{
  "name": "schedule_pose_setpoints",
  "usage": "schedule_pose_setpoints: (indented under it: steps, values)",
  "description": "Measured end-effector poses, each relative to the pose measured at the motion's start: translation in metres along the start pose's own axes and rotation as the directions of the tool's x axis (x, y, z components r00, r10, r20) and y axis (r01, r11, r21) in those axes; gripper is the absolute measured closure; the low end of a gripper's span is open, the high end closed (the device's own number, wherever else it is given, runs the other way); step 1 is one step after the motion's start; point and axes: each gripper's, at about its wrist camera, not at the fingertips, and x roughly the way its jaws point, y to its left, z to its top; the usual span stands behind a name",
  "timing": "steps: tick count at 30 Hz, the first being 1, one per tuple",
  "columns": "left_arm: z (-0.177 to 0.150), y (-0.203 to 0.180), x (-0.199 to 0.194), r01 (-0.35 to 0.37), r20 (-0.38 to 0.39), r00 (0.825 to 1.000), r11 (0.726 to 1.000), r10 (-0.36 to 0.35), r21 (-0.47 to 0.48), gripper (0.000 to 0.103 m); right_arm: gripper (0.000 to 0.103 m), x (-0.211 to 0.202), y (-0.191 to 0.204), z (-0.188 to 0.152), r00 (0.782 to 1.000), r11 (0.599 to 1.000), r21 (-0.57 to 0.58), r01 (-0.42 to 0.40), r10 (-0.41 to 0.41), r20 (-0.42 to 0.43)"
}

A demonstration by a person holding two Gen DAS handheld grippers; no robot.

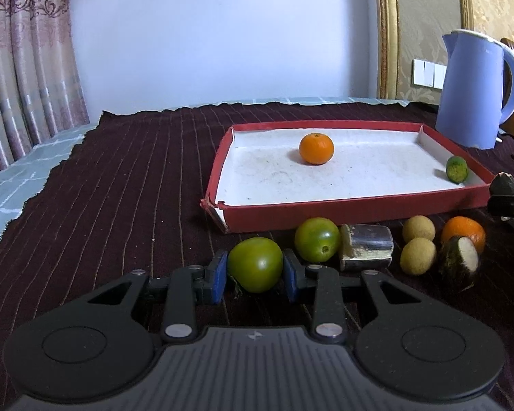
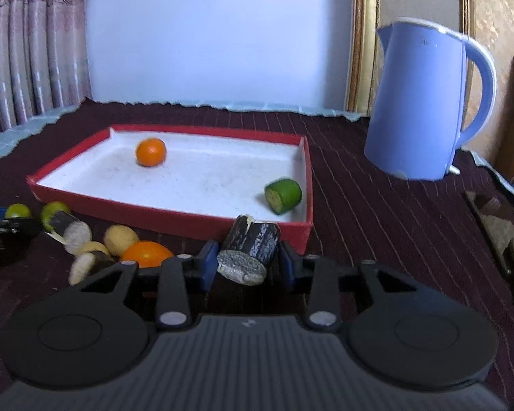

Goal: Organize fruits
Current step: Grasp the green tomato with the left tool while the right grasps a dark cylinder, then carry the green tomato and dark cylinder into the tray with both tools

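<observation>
- Gripping a green tomato point(image 1: 255, 264), the left tongs point(image 1: 255, 275) have both blue pads pressed against its sides, opened only as wide as the fruit.
- A second green tomato point(image 1: 317, 239) lies at about 1 o'clock from the held one, just in front of the red tray point(image 1: 342, 207).
- Right tongs point(image 2: 246, 263) sit half open around a dark cut stalk piece point(image 2: 252, 245); whether the pads touch it I cannot tell, as a slight gap seems to show on each side.
- Inside the tray, an orange point(image 1: 316, 148) rests near the far wall at 12 o'clock, and a green cut piece point(image 2: 283, 196) lies in the right near corner.
- On the dark cloth point(image 1: 137, 188) of the tabletop, two pale yellow fruits point(image 1: 418, 239) and another orange point(image 1: 462, 231) lie at 3 o'clock from the left tongs.
- A blue kettle point(image 2: 425, 109) stands at 2 o'clock beyond the tray.
</observation>
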Motion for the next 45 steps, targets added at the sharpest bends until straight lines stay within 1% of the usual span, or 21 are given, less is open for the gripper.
schedule_pose_setpoints:
  steps: [3, 8, 11, 15, 19, 23, 26, 31, 39, 45]
  values:
    - [0.003, -0.002, -0.005, 0.028, -0.005, 1.000, 0.999, -0.028, -0.017, 0.070, 0.068, -0.010, 0.006, 0.002, 1.000, 1.000, -0.014, -0.020, 0.020, 0.020]
    - [0.011, -0.018, -0.015, 0.029, 0.019, 0.999, 1.000, -0.029, 0.010, 0.070, 0.068, -0.017, 0.015, 0.001, 0.997, 0.998, -0.017, -0.068, 0.069, 0.037]
    - [0.018, -0.030, -0.020, 0.044, 0.031, 0.999, 0.999, -0.044, 0.026, 0.070, 0.067, -0.018, 0.018, 0.001, 0.996, 0.997, -0.007, -0.082, 0.082, 0.041]
    - [0.025, -0.044, -0.017, 0.043, 0.025, 0.999, 0.998, -0.044, 0.037, 0.070, 0.067, -0.021, 0.021, 0.002, 0.994, 0.996, -0.002, -0.094, 0.094, 0.052]
    - [0.030, -0.053, -0.011, 0.020, 0.006, 1.000, 0.999, -0.020, 0.040, 0.070, 0.067, -0.023, 0.022, 0.004, 0.994, 0.996, 0.005, -0.085, 0.085, 0.069]
    - [0.034, -0.057, -0.009, 0.003, 0.001, 1.000, 1.000, -0.003, 0.025, 0.070, 0.067, -0.026, 0.022, 0.005, 0.995, 0.999, 0.017, -0.034, 0.032, 0.090]
    - [0.039, -0.060, -0.007, -0.028, -0.005, 1.000, 1.000, 0.028, 0.006, 0.070, 0.067, -0.027, 0.021, 0.008, 0.995, 0.998, 0.037, -0.043, 0.039, 0.094]
    - [0.049, -0.064, -0.001, -0.038, -0.015, 0.999, 0.999, 0.038, -0.021, 0.070, 0.067, -0.023, 0.024, 0.015, 0.994, 0.998, 0.044, -0.053, 0.048, 0.101]
    - [0.063, -0.074, 0.005, -0.073, -0.006, 0.997, 0.997, 0.073, -0.020, 0.070, 0.067, -0.016, 0.026, 0.031, 0.992, 0.998, 0.038, -0.056, 0.051, 0.115]
    - [0.066, -0.079, 0.007, -0.069, -0.013, 0.998, 0.998, 0.069, -0.006, 0.070, 0.067, -0.012, 0.025, 0.032, 0.993, 0.998, 0.041, -0.054, 0.049, 0.109]
